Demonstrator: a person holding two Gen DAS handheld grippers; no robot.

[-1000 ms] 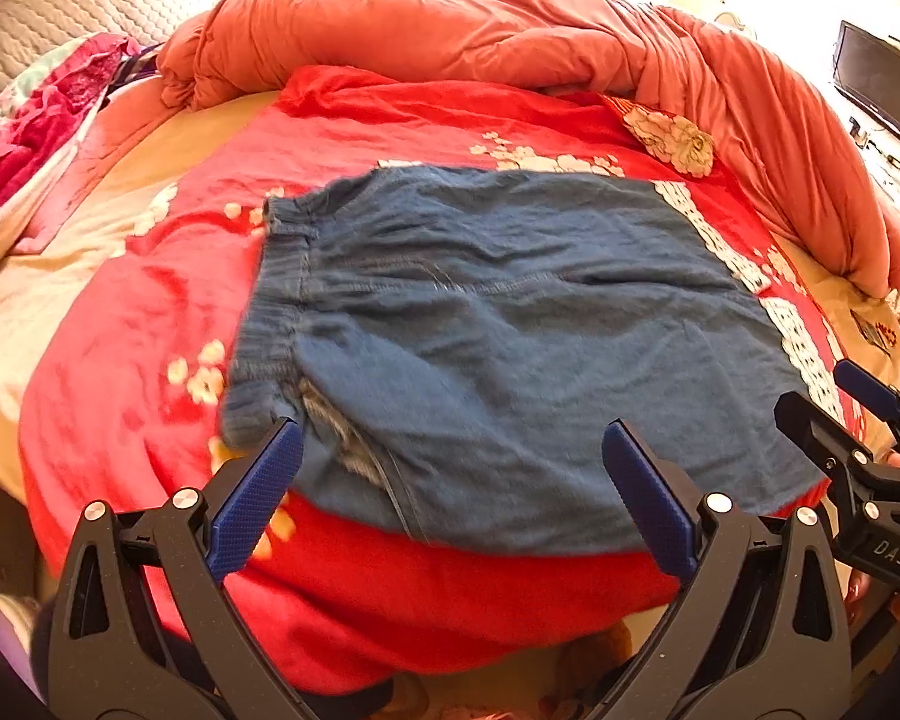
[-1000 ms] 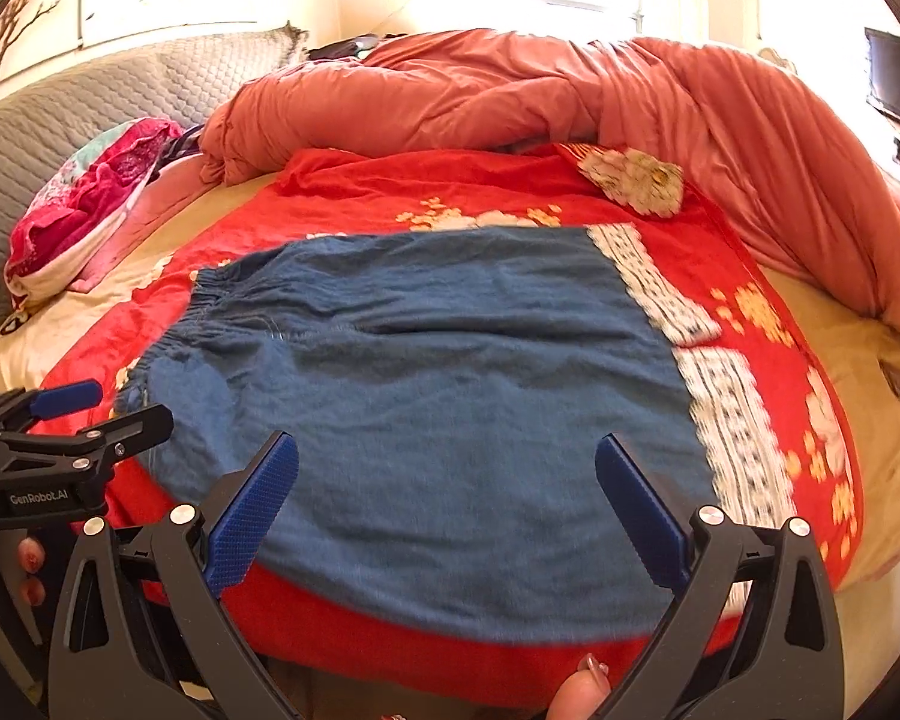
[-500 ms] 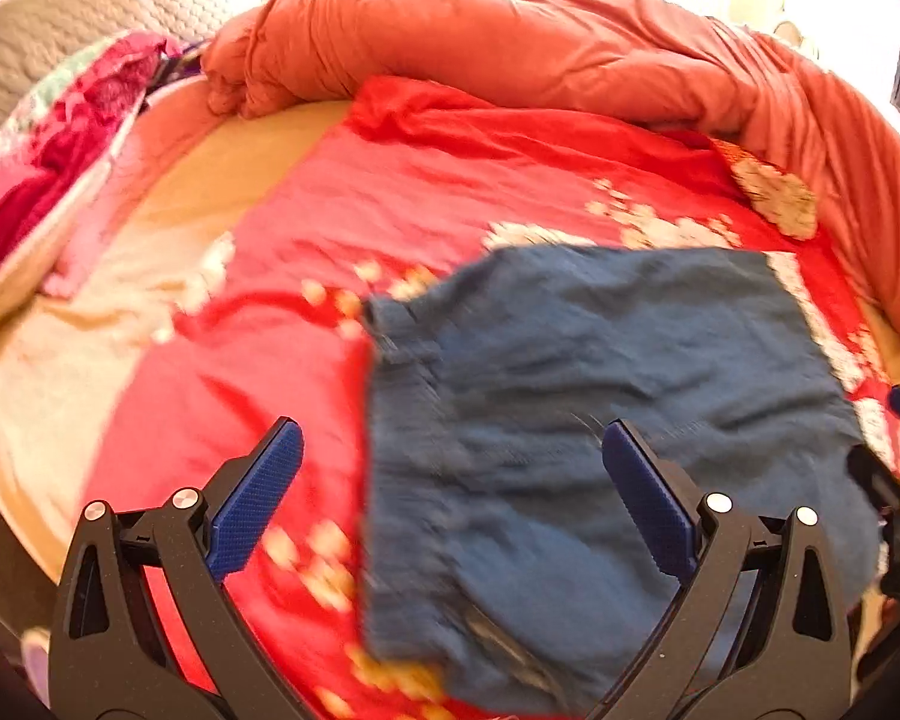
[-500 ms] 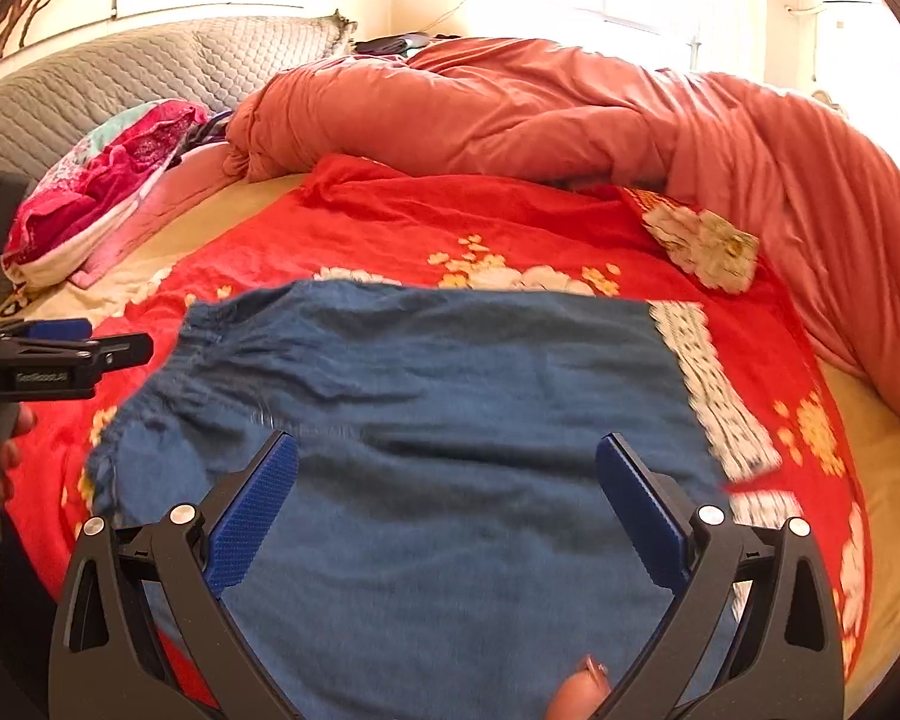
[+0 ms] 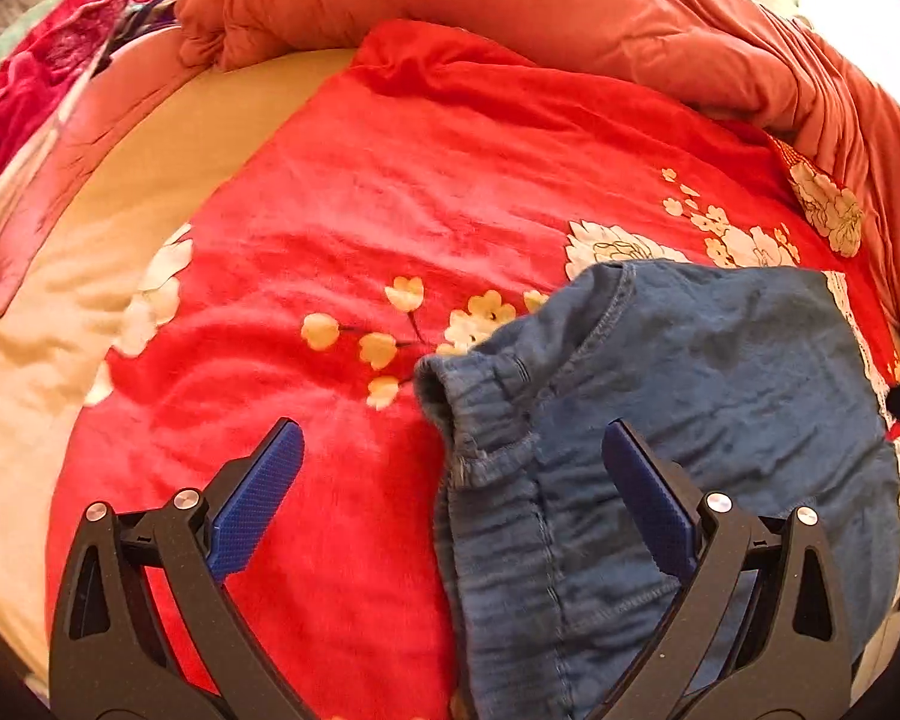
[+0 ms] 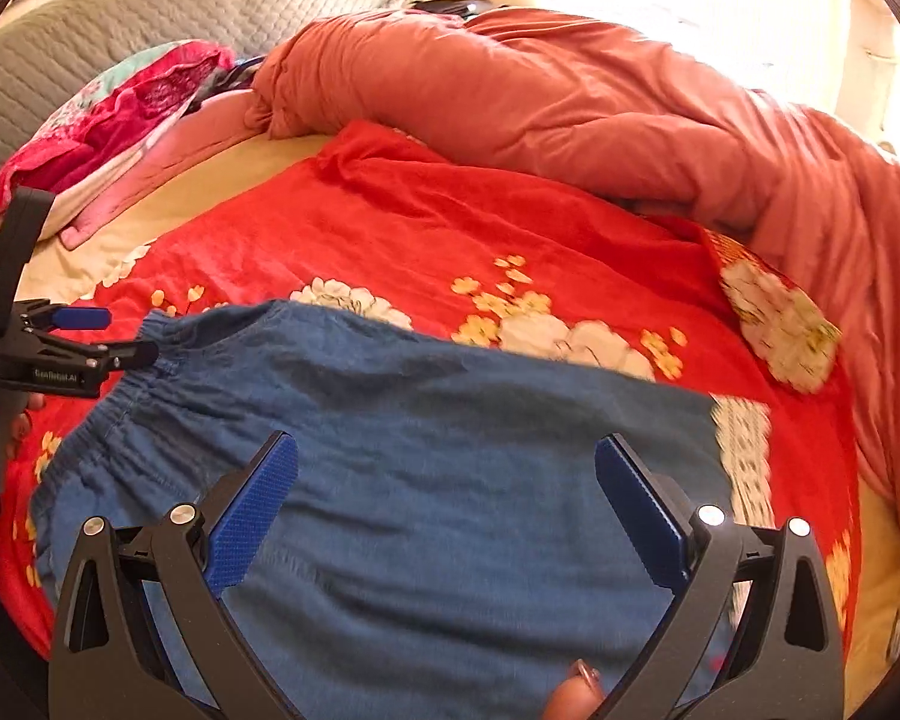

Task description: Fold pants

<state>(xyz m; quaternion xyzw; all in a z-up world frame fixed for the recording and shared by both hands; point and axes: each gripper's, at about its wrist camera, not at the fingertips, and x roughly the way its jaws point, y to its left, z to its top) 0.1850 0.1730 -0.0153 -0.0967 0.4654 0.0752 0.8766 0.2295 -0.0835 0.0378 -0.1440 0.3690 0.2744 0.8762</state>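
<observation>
Both tongs had swung left; left tongs (image 5: 450, 504) and right tongs (image 6: 447, 504) gaped wide over the pants (image 6: 450, 450) on the red blanket (image 5: 420, 180).

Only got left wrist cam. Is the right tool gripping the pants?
Observer: No. The right tool is open over the middle of the pants, gripping nothing.
Operator: Where's the left tool from that side?
Observer: Side-on at the end of the waistband, its lower tip at the elastic; contact unclear.
Operator: Hands visible?
Observer: A fingertip shows below the right tool.
</observation>
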